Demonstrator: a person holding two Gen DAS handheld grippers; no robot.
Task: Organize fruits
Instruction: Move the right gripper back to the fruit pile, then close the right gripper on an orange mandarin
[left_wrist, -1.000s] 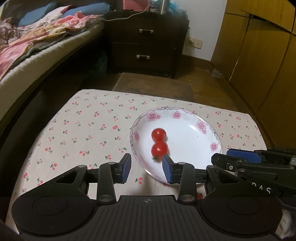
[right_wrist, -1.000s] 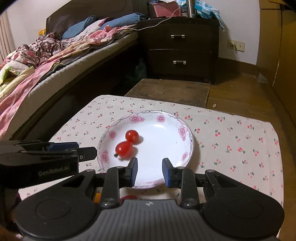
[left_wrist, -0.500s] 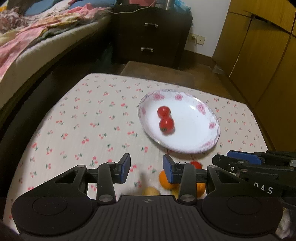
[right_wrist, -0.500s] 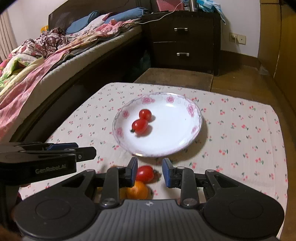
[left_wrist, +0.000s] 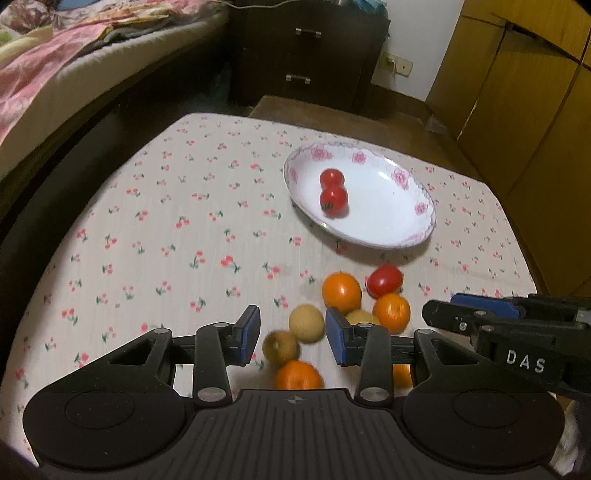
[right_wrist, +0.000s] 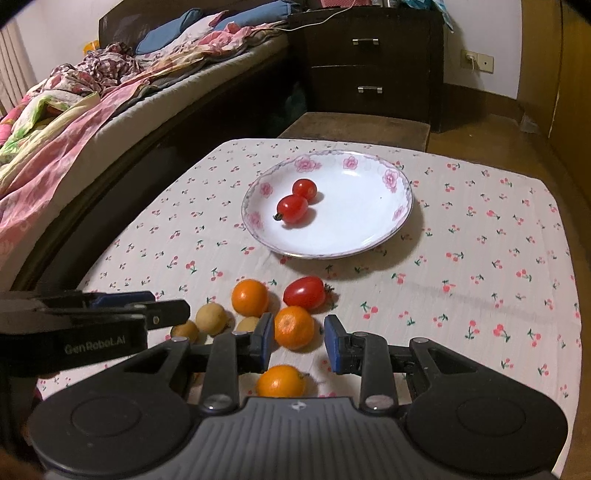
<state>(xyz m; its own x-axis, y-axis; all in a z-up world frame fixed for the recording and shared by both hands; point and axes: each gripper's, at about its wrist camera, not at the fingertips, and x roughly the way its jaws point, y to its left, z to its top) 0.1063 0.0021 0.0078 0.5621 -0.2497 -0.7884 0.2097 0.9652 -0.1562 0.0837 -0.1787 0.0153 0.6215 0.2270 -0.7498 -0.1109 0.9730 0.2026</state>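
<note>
Both views. My left gripper (left_wrist: 291, 334) and my right gripper (right_wrist: 298, 341) hover over the cherry-print tablecloth (right_wrist: 480, 240), each with jaws parted and nothing between the pads.

Location. The flowered plate (right_wrist: 400, 214) sits at mid-table and holds two cherry tomatoes (right_wrist: 293, 208), touching each other. A third tomato (right_wrist: 304, 292) lies on the cloth just in front of the plate, beside a loose cluster: three small oranges (right_wrist: 294, 326) and several pale yellow-brown round fruits (left_wrist: 306, 324) (kind not identifiable).

Handling, judged. All the fruits look light. The tomatoes are likely smooth, thin-skinned and easily bruised, so a gentle closure across the widest part seems advisable. The oranges appear firmer, with a dimpled rind that should hold better; being round, any of them may roll if nudged.

Orientation. The loose tomato is oval, its long axis running roughly left–right in the right wrist view, stem end to the right. I would grip it across the short axis. The nearer tomato on the plate lies obliquely, stem toward the left rim. The oranges and pale fruits are near-spherical, with no useful long axis.
</note>
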